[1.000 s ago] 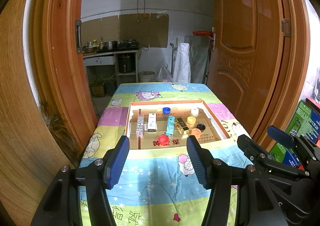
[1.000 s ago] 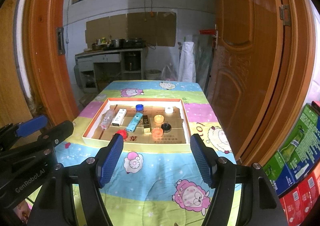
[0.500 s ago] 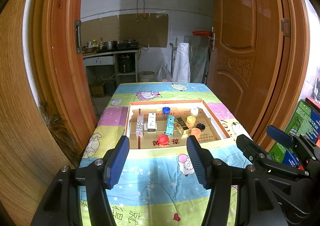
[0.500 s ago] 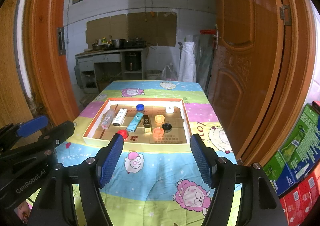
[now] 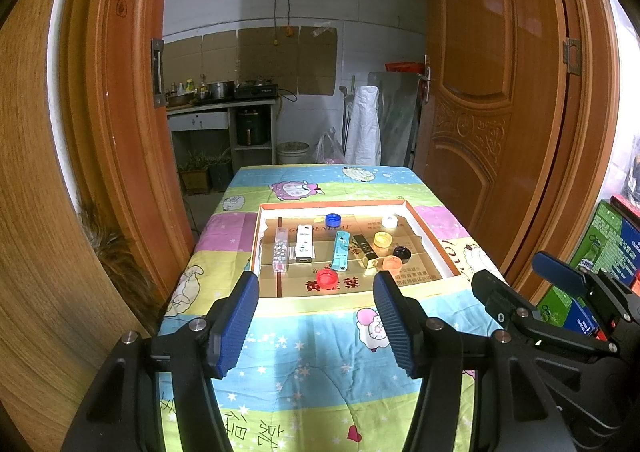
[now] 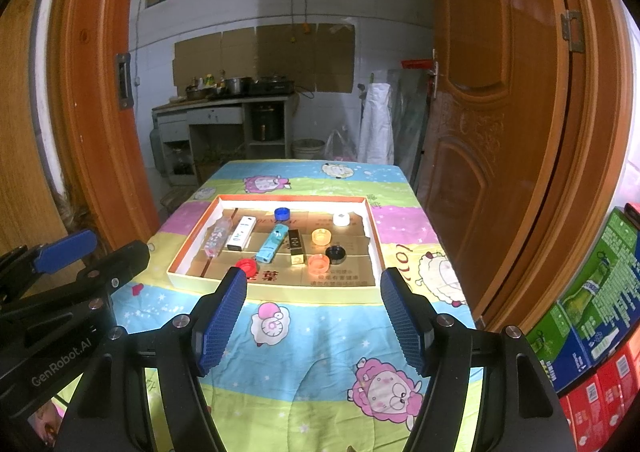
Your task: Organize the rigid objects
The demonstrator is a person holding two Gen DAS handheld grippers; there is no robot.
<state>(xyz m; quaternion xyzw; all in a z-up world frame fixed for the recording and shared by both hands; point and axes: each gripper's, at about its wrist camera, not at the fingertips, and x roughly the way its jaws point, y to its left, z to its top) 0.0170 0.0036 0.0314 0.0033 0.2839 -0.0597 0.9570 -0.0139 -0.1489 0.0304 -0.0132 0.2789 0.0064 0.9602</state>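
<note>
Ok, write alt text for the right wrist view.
An open right gripper hovers over a cartoon-print tablecloth, facing a shallow tray holding bottle caps and small oblong items. The left gripper is at the left edge; wooden doors frame a kitchen beyond.

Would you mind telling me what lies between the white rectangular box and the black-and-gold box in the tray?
The teal box lies between the white box and the black-and-gold box, angled; the right wrist view shows it best.

A shallow tray [image 6: 374,248] on the bench holds four slim boxes [image 6: 241,228] lying flat at left and six bottle caps [image 6: 322,236] scattered around them
</note>
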